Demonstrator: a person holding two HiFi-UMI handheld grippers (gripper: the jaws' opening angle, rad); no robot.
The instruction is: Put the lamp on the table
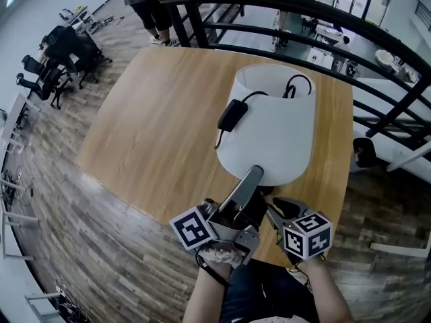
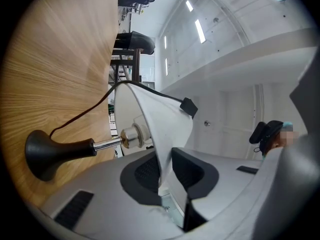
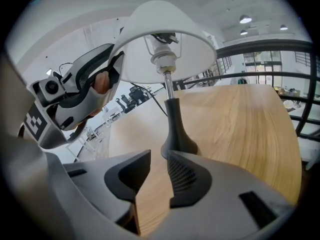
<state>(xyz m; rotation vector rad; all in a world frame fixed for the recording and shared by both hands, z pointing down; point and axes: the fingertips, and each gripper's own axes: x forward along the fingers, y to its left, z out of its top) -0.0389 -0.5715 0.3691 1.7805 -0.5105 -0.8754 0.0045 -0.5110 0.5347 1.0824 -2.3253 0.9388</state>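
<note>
The lamp stands upright on the wooden table [image 1: 155, 113], its white shade [image 1: 269, 133] over a dark flared base [image 3: 177, 144]. A black cord with a switch box [image 1: 232, 115] hangs over the shade. My left gripper [image 1: 252, 175] reaches up to the shade's near lower rim. In the left gripper view the thin shade wall [image 2: 165, 134] runs between the jaws of my left gripper [image 2: 165, 171], which stand slightly apart from it, open. The base [image 2: 47, 154] rests on the wood. My right gripper [image 3: 159, 171] is just short of the base, jaws narrowly open with nothing between them.
The lamp is near the table's front right corner, close to the edge. A black railing [image 1: 303, 32] curves behind the table. A person [image 1: 148, 5] stands at the far side, and office chairs [image 1: 60, 52] are on the floor to the left.
</note>
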